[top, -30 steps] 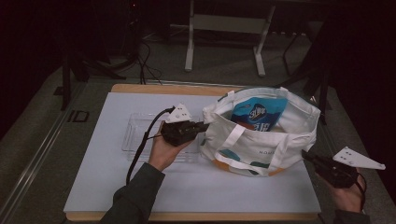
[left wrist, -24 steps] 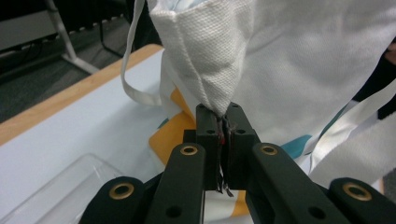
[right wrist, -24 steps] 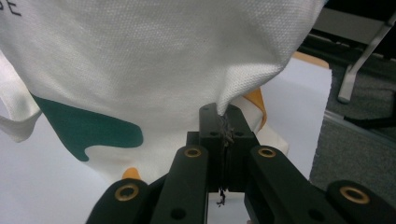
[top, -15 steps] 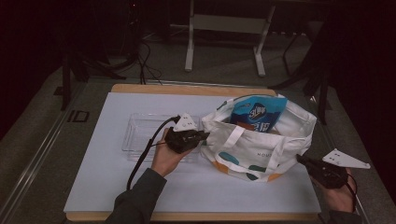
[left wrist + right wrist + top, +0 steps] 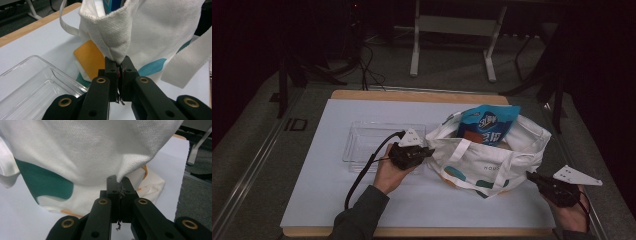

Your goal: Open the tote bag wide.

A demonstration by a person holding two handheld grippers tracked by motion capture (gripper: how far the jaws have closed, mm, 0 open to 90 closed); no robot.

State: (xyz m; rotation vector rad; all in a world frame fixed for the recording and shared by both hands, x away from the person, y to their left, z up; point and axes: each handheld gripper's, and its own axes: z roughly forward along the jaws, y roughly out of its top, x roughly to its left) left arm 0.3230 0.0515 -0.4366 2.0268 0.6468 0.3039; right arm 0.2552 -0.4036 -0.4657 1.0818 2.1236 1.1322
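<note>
Both grippers are clamped on cloth: the left gripper [image 5: 119, 65] pinches one corner of the white canvas tote bag with teal and orange patches [image 5: 492, 155], the right gripper [image 5: 119, 182] the opposite corner. The bag sits toward the table's [image 5: 322, 200] right edge, beside a clear plastic tray [image 5: 362, 145], a blue snack packet [image 5: 486, 122] poking out. It looks like the setting-down step; next, both need to let go together.

Tote bag [image 5: 492, 160]: coarse woven white cloth, matt, visible canvas weave, with flat printed teal and orange patches; handle strap [image 5: 185, 62] of the same thick webbing. Snack packet [image 5: 484, 125] inside it: glossy blue plastic film. Tray [image 5: 372, 142]: clear hard plastic, smooth, shiny at the rims. Table [image 5: 412, 96]: light wood edge, top covered by a smooth matt white sheet [image 5: 332, 175]. Left gripper [image 5: 119, 62]: matt black plastic with brass-coloured metal rivets; right gripper [image 5: 119, 182] likewise, loose threads caught between its jaws.
</note>
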